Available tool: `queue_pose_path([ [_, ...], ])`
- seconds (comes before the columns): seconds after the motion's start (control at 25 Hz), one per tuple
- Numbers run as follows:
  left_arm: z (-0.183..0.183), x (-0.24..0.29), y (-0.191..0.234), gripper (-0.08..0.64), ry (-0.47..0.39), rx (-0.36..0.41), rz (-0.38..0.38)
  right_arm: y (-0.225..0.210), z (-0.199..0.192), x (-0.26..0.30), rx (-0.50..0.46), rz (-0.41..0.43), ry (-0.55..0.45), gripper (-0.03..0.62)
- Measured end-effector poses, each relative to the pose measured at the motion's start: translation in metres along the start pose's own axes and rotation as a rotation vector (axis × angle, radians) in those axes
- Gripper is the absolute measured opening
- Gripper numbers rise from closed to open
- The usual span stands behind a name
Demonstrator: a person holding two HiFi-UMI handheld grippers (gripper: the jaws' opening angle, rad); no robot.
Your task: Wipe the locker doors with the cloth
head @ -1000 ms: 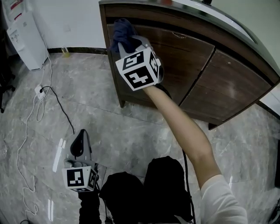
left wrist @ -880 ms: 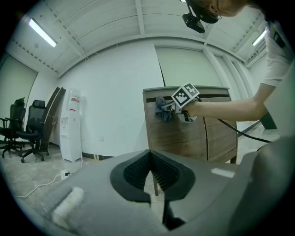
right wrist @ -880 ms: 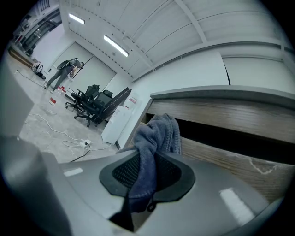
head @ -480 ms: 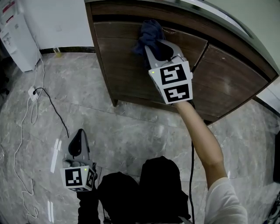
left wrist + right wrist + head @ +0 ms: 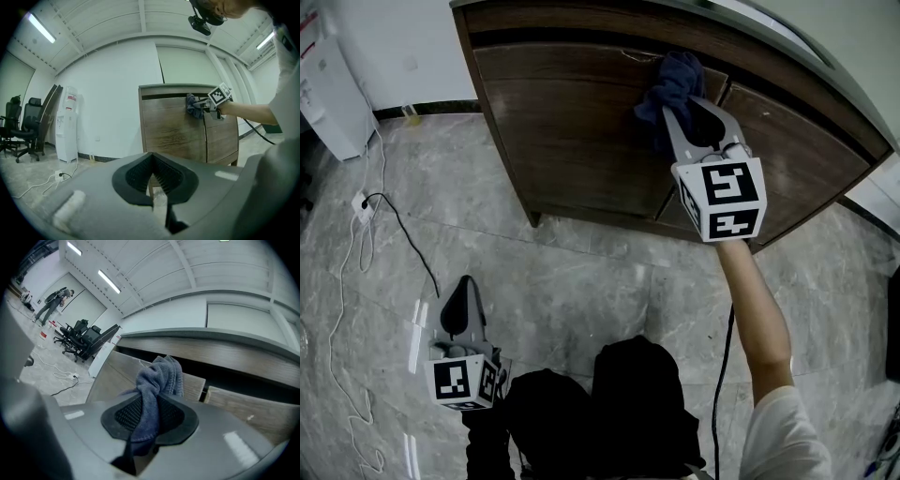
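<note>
Blue cloth [image 5: 672,82] clamped in right gripper [image 5: 692,117] against locker door [image 5: 572,122], 1 o'clock; left gripper [image 5: 463,292] closed, empty, 7 o'clock. Likely snag at door seam [image 5: 661,211], tugging cloth loose.

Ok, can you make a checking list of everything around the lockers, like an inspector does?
Surface: brown wooden locker doors, both closed; grey marble floor.
Job's things: dark blue cloth, against the left door's top, near the seam.
Clutter: nothing seen.
Grippers: right gripper shut on the cloth; left gripper shut, empty.
Cables: white power strip with a white lead, and a black cable, on the floor.
Surroundings: white water dispenser, office chairs.
</note>
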State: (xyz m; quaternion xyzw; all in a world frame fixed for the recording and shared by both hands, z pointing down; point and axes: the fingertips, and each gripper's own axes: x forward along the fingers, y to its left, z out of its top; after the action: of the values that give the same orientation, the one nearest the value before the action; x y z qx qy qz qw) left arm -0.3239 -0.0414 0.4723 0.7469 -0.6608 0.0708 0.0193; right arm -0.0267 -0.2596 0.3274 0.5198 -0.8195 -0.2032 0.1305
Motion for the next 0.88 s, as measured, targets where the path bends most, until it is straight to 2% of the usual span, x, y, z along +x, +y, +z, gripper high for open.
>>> queue_pose_path([
  [0.32, 0.001, 0.001, -0.004, -0.001, -0.003, 0.009, -0.002, -0.017, -0.027, -0.019, 0.054, -0.053, 0.017, 0.086],
  [0.6, -0.006, -0.002, 0.0, -0.002, -0.006, 0.013, 0.007, 0.008, -0.045, -0.008, 0.094, -0.031, 0.016, 0.086],
  [0.88, -0.004, -0.005, 0.008, -0.002, 0.013, 0.004, 0.028, 0.041, -0.044, 0.012, 0.116, 0.006, 0.006, 0.086],
])
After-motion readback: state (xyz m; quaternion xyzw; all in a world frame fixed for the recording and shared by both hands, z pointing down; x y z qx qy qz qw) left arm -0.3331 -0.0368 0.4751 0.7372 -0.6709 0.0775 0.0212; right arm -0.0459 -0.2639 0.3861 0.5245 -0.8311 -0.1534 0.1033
